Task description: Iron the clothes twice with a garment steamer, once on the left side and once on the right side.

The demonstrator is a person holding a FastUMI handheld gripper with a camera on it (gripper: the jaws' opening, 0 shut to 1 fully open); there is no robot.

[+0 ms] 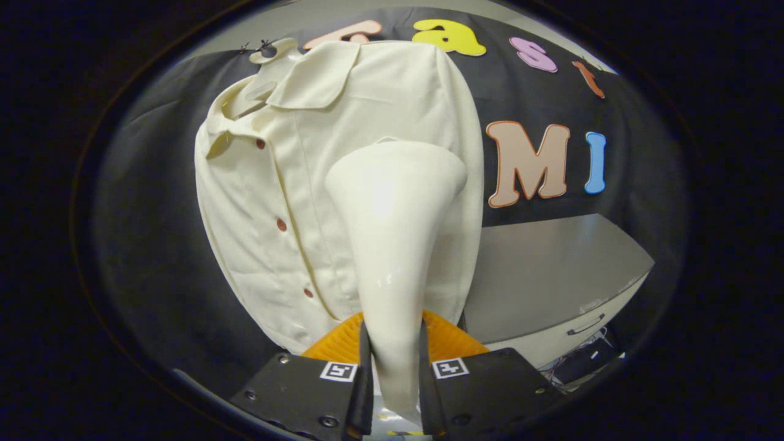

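Two jaws of the gripper [392, 373], bottom centre, are clamped tight on the garment steamer [392, 245]'s smooth, glossy handle; its flared head rises mid-frame against the shirt [294, 202], a cream, matte, buttoned weave hanging upper left. Grey bench [551, 269] sits at right, a drawer handle below

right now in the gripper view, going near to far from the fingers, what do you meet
gripper, its fingers shut on the steamer → steamer handle, widening to its head → shirt hanging just beyond the head → booth wall
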